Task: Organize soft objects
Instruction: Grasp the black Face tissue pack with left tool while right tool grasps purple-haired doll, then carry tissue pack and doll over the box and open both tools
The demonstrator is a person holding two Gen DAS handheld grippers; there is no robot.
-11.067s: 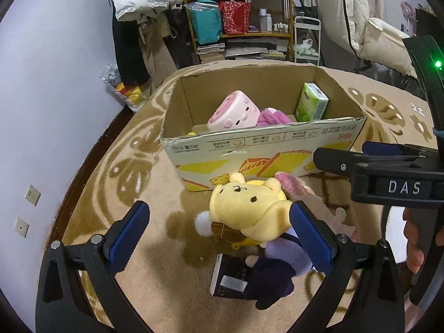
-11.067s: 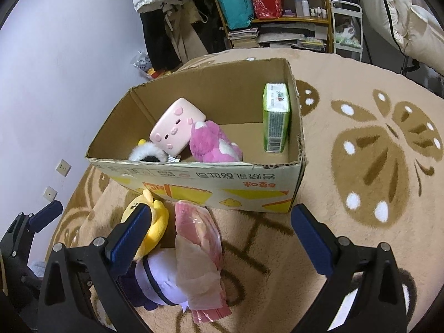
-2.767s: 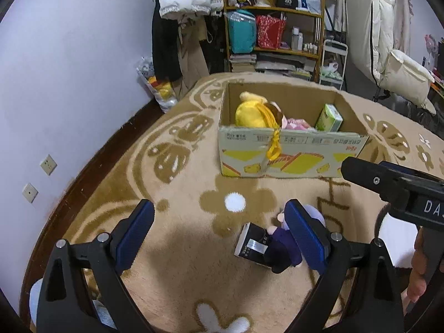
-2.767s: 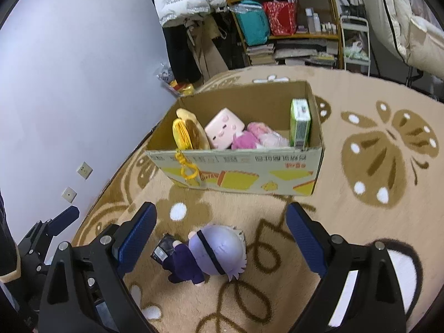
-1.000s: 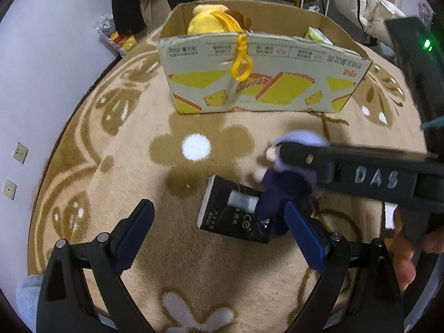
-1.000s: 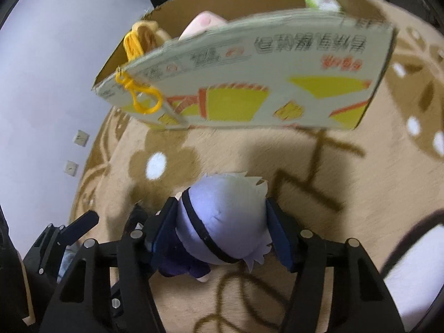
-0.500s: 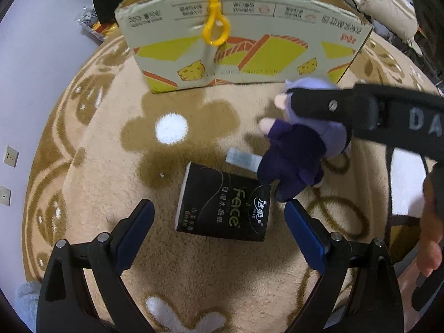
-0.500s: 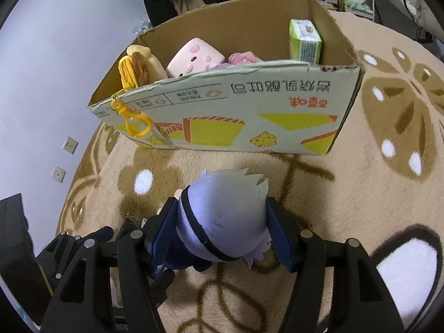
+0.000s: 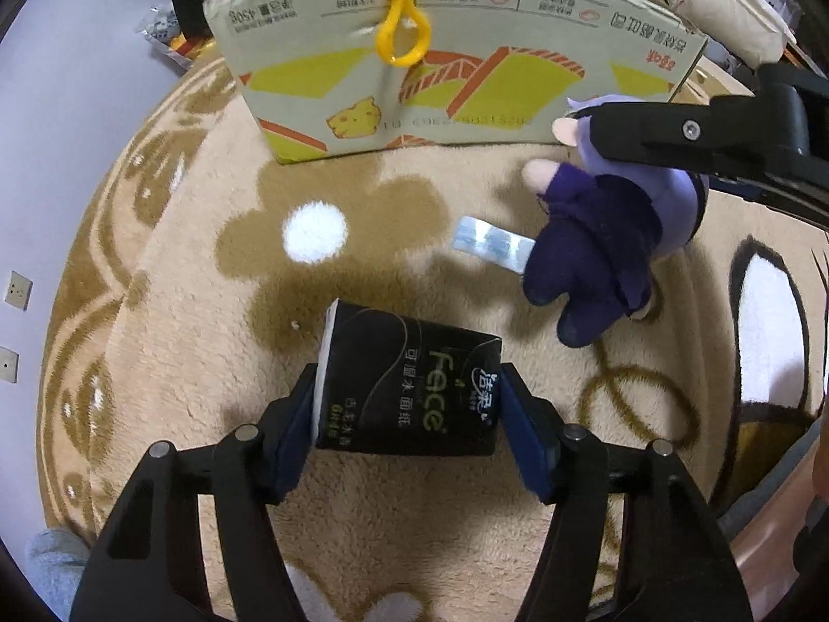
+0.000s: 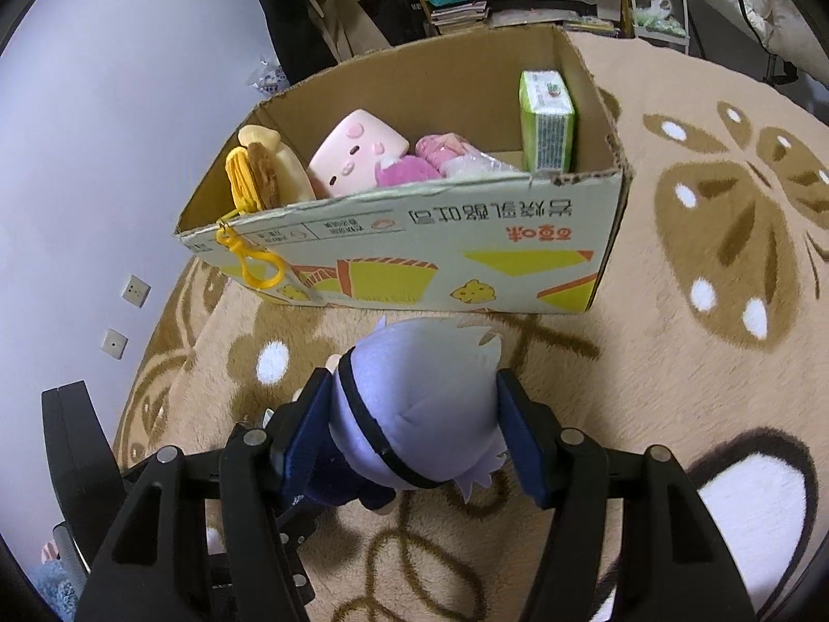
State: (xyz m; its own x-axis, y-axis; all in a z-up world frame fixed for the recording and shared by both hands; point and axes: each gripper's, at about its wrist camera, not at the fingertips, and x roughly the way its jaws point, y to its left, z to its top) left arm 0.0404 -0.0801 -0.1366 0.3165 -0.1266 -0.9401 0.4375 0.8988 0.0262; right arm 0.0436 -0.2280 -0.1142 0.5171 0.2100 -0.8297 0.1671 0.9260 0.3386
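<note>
The left gripper is pointed steeply down at the rug, and its jaws are closing around a black tissue pack that lies flat on the carpet. The pack sits right between the blue pads, which look to be touching its short ends already, so it counts as gripped or very nearly.

The right gripper is clamped on the big lavender head of a plush doll, pads pressed in on both sides. In the left wrist view the same doll is seen hanging from those jaws with its dark purple body dangling, clear of the rug, just right of and beyond the tissue pack. A small silvery tag is seen just left of the doll; whether it's attached can't be told.

Farther back, the cardboard box stands open on the rug. Packed inside from left to right: a yellow plush with its yellow clip hooked over the near wall, a pink square plush, a pink bundle in plastic wrap, and a green tissue pack stood upright against the right wall. The doll is held just in front of the box's near wall, not over the opening.
</note>
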